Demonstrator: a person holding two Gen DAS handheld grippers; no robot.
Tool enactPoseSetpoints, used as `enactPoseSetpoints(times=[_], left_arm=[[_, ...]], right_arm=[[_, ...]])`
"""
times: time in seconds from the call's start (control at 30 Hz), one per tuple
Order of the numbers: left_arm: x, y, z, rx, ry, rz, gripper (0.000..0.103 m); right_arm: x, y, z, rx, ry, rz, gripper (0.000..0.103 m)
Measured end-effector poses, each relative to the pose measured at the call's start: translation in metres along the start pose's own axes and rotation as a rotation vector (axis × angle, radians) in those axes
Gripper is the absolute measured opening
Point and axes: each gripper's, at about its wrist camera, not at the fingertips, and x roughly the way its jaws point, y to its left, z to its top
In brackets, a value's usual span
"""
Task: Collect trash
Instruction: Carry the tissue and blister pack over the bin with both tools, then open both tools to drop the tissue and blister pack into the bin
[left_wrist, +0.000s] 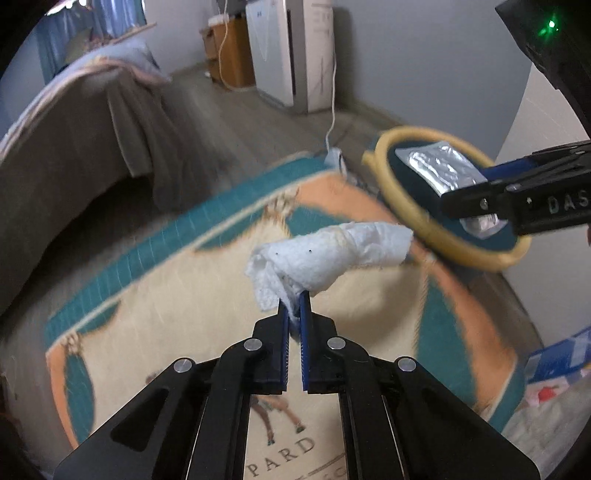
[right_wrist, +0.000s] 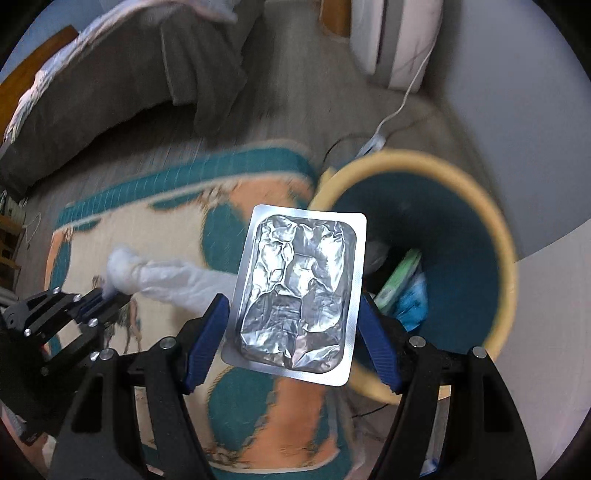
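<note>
Grey wood floor (left_wrist: 236, 122) w/ patterned rug (left_wrist: 159, 295) on it. Bin (right_wrist: 506, 258) at rug edge; power strip (right_wrist: 373, 142) nearby.

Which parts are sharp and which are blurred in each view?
Left wrist: left gripper and tissue sharp; rug and bed motion-smeared. Right wrist: foil pack crisp with bright glare; bin rim, rug and floor streaked; fisheye bends the edges.
</note>
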Motion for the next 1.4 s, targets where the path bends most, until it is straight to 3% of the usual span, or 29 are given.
enactPoseSetpoints(times=[0.13,0.3,0.63,0.7,0.77,0.87,1.2,1.27,1.37,1.4], left_arm=[[-0.008,-0.014,0.019,-0.010,-0.026,-0.011,0.006],[-0.005,-0.046,0.040,0.023,-0.038,-0.028,0.006],[0.021,-0.115,0.071,0.100,-0.044,-0.095,0.006],[0.026,-0.126,0.076,0.112,-0.046,-0.105,0.012],[0.029,-0.133,0.078,0.125,-0.051,-0.120,0.030],[0.029,-0.140,0.079,0.143,-0.067,-0.120,0.046],[0.011,-0.125,0.074,0.119,-0.046,-0.091,0.051],[-0.009,-0.121,0.075,0.112,-0.058,-0.087,0.064],[-0.040,-0.117,0.078,0.122,-0.101,-0.056,0.090],[-0.054,-0.115,0.078,0.118,-0.126,-0.051,0.092]], right_arm=[[-0.023,-0.042,0.004,0.052,-0.076,-0.056,0.070],[-0.027,-0.099,-0.002,0.147,-0.092,-0.096,0.070],[-0.017,-0.157,-0.016,0.274,-0.098,-0.069,0.071],[-0.018,-0.162,-0.017,0.278,-0.109,-0.049,0.071],[-0.018,-0.166,-0.018,0.286,-0.114,-0.039,0.077],[-0.015,-0.168,-0.018,0.306,-0.119,-0.026,0.080],[-0.026,-0.154,-0.021,0.269,-0.118,-0.052,0.080],[-0.038,-0.152,-0.027,0.280,-0.119,-0.053,0.082],[-0.063,-0.151,-0.041,0.315,-0.139,-0.037,0.096],[-0.072,-0.149,-0.046,0.319,-0.151,-0.034,0.097]])
